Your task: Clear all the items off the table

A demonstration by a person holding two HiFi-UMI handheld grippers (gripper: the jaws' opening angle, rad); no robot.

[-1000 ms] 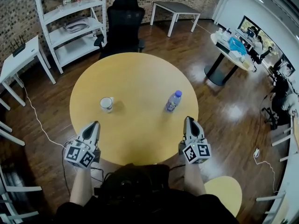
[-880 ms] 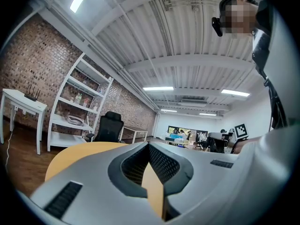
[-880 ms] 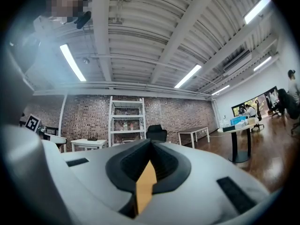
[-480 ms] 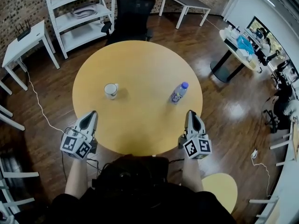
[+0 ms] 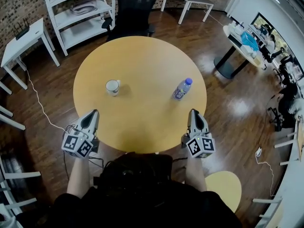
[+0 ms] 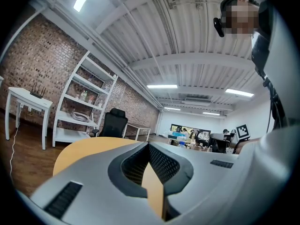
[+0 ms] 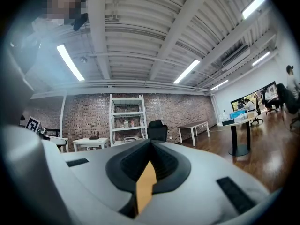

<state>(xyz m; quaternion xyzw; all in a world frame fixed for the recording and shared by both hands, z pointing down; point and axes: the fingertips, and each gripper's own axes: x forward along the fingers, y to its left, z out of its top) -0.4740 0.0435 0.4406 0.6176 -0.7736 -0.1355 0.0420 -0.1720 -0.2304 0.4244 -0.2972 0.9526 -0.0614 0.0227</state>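
A white mug (image 5: pixel 112 87) stands left of centre on the round yellow table (image 5: pixel 142 56). A small clear bottle with a blue cap and purple label (image 5: pixel 181 89) stands right of centre. My left gripper (image 5: pixel 93 113) is at the table's near left edge, shut and empty, well short of the mug. At the near right edge my right gripper (image 5: pixel 193 112) is shut and empty too, a little short of the bottle. In both gripper views the jaws meet, with only table showing in the slot, left gripper (image 6: pixel 149 145) and right gripper (image 7: pixel 150 142). Neither view shows the mug or bottle.
A black office chair (image 5: pixel 134 8) stands behind the table, a white shelf unit (image 5: pixel 80 13) at back left. A white side table (image 5: pixel 23 42) is at the left, another round table (image 5: pixel 242 44) at the right. A yellow stool (image 5: pixel 223 191) sits near my right.
The view has tilted, so table, mug and bottle sit slightly higher in the frame. Both grippers stay at the near edge, shut.
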